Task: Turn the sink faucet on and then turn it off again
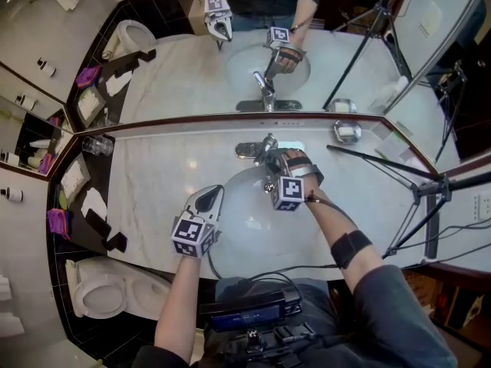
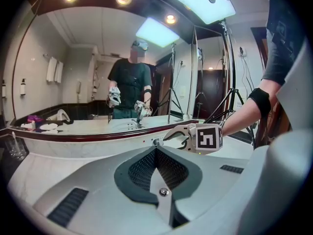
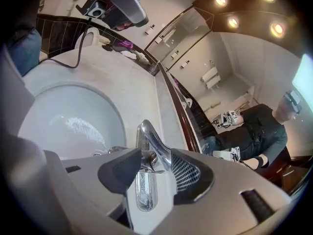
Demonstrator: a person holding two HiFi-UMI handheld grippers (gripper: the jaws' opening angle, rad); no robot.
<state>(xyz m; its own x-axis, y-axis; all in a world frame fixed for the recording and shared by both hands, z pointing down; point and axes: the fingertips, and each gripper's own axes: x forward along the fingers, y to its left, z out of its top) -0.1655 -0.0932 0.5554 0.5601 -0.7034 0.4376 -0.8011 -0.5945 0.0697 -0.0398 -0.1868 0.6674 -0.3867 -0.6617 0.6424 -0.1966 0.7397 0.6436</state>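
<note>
Room: bathroom vanity with a pale marble counter (image 1: pixel 153 175), backed by a wide mirror (image 1: pixel 184 67); a toilet (image 1: pixel 96 290) sits at 7 o'clock in the head view.
Basin: a round white sink (image 1: pixel 230 228) is sunk in the counter, straight ahead of the person.
Task's thing: the chrome faucet (image 1: pixel 265 148) stands at the sink's 12 o'clock, just below the mirror's edge.
Nearby: a soap dish (image 1: pixel 347 131) lies at 3 o'clock of the faucet and a glass (image 1: pixel 97 146) at its 9 o'clock, both well apart from it.
Right gripper (image 3: pixel 155 163): jaws wide, one on each side of the faucet (image 3: pixel 152 146); the pads do not look pressed on the chrome.
Left gripper (image 2: pixel 155 148): jaws together with nothing between them, idle over the counter at the sink's 8 o'clock.
Water: no stream shows at the spout, so the faucet looks off.
Progress: judged from this alone, I cannot tell whether the turn-on is yet to come or the whole cycle is over.
Left to do: if not started, close on the lever, lift it, then press it back down.
</note>
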